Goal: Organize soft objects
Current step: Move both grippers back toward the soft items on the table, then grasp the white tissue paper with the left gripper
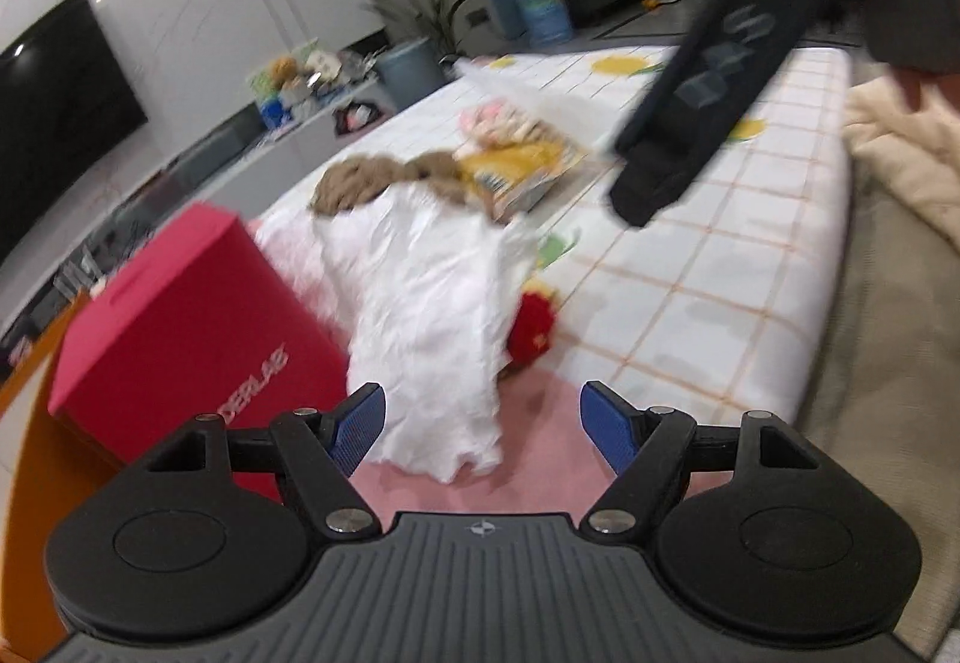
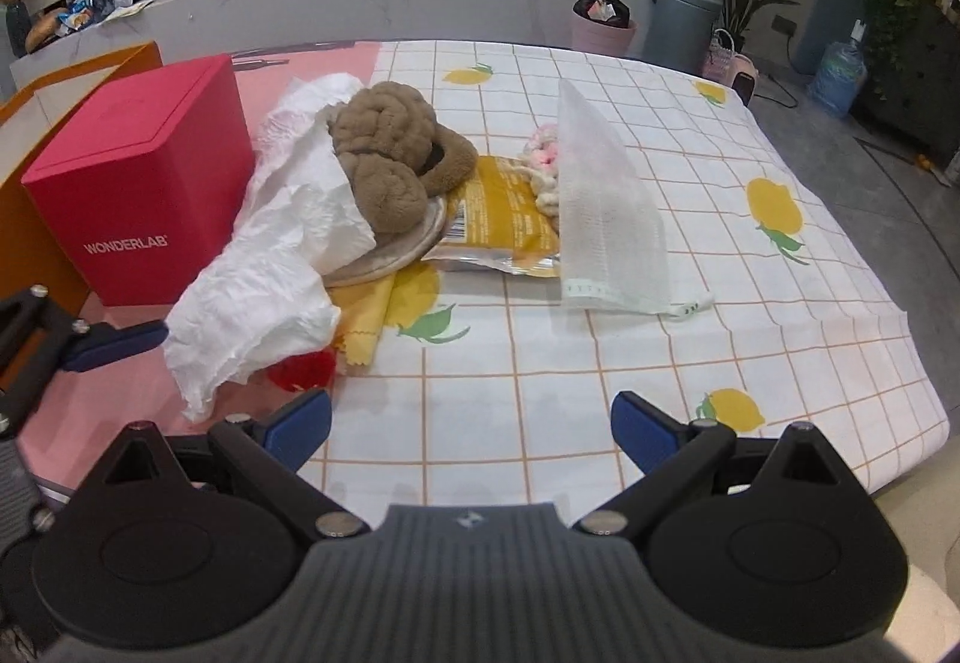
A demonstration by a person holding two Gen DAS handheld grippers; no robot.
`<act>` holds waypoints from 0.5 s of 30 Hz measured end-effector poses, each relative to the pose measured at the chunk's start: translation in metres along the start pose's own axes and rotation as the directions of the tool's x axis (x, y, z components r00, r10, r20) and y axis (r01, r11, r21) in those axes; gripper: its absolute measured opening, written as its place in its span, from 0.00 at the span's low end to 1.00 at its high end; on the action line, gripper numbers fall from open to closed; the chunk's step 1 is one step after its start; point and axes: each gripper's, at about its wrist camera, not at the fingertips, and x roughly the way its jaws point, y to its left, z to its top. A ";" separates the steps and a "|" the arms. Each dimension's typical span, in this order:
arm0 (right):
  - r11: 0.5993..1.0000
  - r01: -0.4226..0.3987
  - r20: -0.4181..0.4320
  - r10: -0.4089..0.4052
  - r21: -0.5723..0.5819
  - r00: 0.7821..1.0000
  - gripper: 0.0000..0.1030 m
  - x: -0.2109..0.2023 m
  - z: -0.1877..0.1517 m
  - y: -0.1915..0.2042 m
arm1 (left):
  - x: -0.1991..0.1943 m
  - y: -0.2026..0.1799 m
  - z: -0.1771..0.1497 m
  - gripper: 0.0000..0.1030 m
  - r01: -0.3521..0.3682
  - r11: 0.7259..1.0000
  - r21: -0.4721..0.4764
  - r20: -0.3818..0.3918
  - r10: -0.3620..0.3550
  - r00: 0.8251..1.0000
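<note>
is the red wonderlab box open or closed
Closed: the red box stands upright with its lid flat on top, nothing showing inside.

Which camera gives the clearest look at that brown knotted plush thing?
The right wrist view: the brown knotted plush sits sharp and near, partly under white paper. The left wrist view shows it blurred and farther off.

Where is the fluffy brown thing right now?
In the right wrist view the fluffy brown knotted thing sits left of centre on the checked lemon cloth, half wrapped in white crinkly paper, beside the yellow packet.
</note>
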 end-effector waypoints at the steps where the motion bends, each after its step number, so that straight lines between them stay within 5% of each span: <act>1: 1.000 0.001 -0.004 -0.001 0.003 1.000 0.95 0.001 0.000 0.000 | 0.003 0.001 -0.001 0.85 -0.010 1.000 -0.013 -0.012 0.010 1.000; 6: 1.000 0.016 -0.023 -0.016 0.014 1.000 0.95 0.005 -0.002 0.000 | 0.008 0.016 -0.005 0.84 0.000 0.997 -0.079 -0.026 -0.002 1.000; 9: 1.000 0.021 -0.035 -0.021 0.015 0.999 0.95 0.007 -0.004 -0.001 | 0.010 0.027 -0.005 0.75 0.022 0.993 -0.118 -0.021 -0.025 0.999; 12: 0.999 0.022 -0.042 -0.021 0.023 0.999 0.95 0.009 -0.005 -0.001 | 0.003 0.031 -0.008 0.49 0.050 0.990 -0.134 -0.019 -0.053 0.998; 13: 1.000 0.020 -0.042 -0.019 0.021 0.999 0.95 0.009 -0.005 -0.002 | 0.003 0.032 -0.008 0.29 0.067 0.987 -0.144 -0.027 -0.071 0.997; 15: 1.000 0.018 -0.040 -0.018 0.018 0.999 0.95 0.009 -0.005 -0.001 | 0.002 0.035 -0.005 0.23 0.093 0.983 -0.160 -0.043 -0.101 0.994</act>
